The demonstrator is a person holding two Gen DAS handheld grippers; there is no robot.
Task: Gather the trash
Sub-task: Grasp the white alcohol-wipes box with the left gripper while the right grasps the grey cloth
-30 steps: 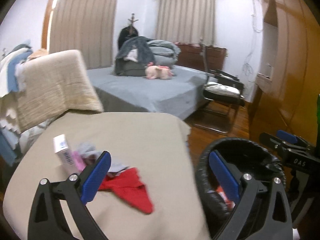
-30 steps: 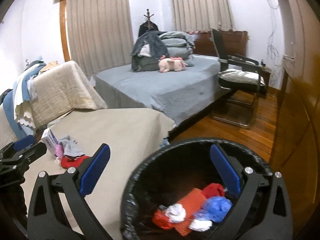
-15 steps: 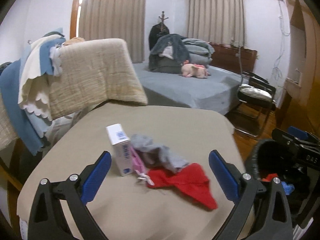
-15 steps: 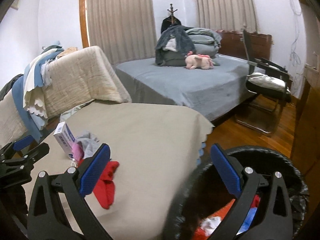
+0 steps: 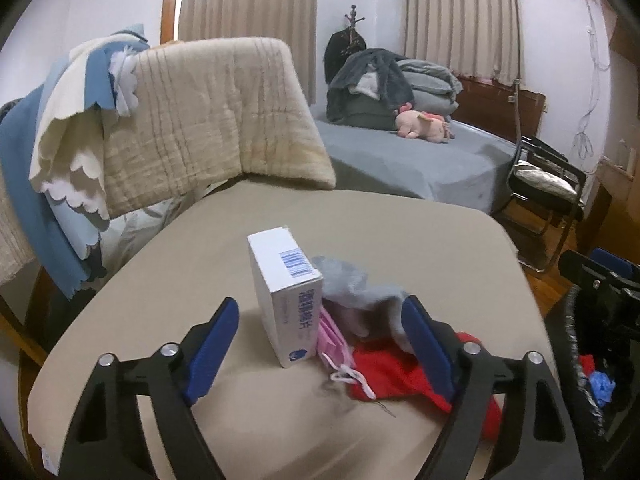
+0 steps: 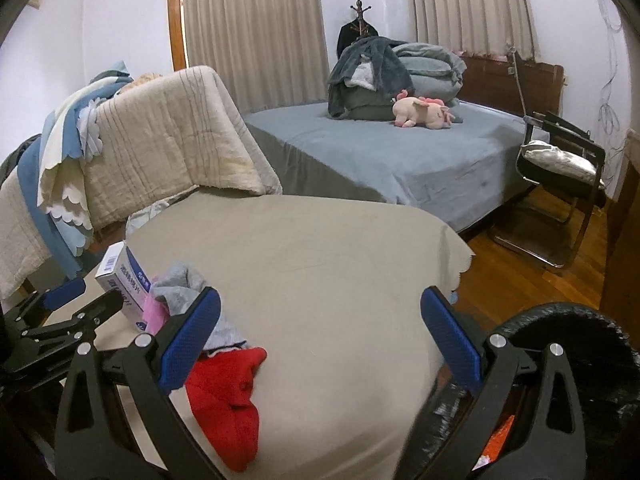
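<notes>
Left wrist view: the left tool (image 5: 320, 334) is seen with its jaws apart, having just been closing, and nothing is pressed by the blue pads. Between them, on the beige tabletop (image 5: 400, 232), a white box (image 5: 286, 292) stands upright; touching its right side are a pink mask (image 5: 334, 340), a grey cloth (image 5: 360, 292) and a red cloth (image 5: 400, 372). At the right edge the black-lined bin (image 5: 580, 380) is partly shown, with red and blue scraps inside.

Right wrist view: the right tool (image 6: 320, 340) is held open and empty above bare tabletop, the same pile lying at its left finger. Only here is the left tool seen from outside, at the pile's left. The bin's rim is seen at lower right. A bed (image 6: 400, 160) and a chair (image 6: 560, 176) are shown beyond.
</notes>
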